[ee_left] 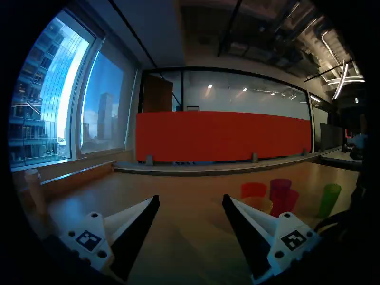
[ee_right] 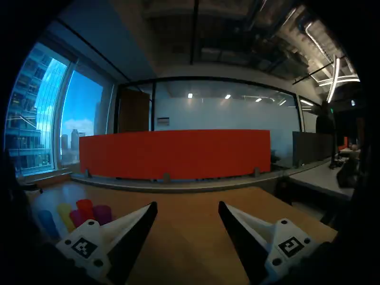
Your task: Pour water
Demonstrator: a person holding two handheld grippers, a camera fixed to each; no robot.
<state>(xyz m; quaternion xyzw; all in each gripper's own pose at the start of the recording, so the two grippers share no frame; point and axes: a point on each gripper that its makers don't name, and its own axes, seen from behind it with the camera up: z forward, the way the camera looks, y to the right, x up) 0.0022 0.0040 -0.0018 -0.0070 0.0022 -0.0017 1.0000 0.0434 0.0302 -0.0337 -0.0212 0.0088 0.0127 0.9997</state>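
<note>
In the left gripper view my left gripper (ee_left: 191, 202) hangs open over the wooden table (ee_left: 190, 190) with nothing between its fingers. A cluster of plastic cups stands ahead to its right: an orange cup (ee_left: 253, 190), two magenta cups (ee_left: 280, 187), a yellow cup (ee_left: 259, 204) and a green cup (ee_left: 329, 199). In the right gripper view my right gripper (ee_right: 187, 209) is open and holds nothing. The cups stand off to its left: a red cup (ee_right: 85, 207), a purple cup (ee_right: 102, 213), a yellow cup (ee_right: 65, 214) and a blue cup (ee_right: 47, 223).
A red divider panel (ee_left: 223, 136) runs along the table's far edge, with glass walls behind it. Large windows (ee_left: 52, 104) lie to the left. A pale upright bottle (ee_left: 34, 190) stands at the far left. Another desk (ee_right: 323, 178) stands to the right past the table's edge.
</note>
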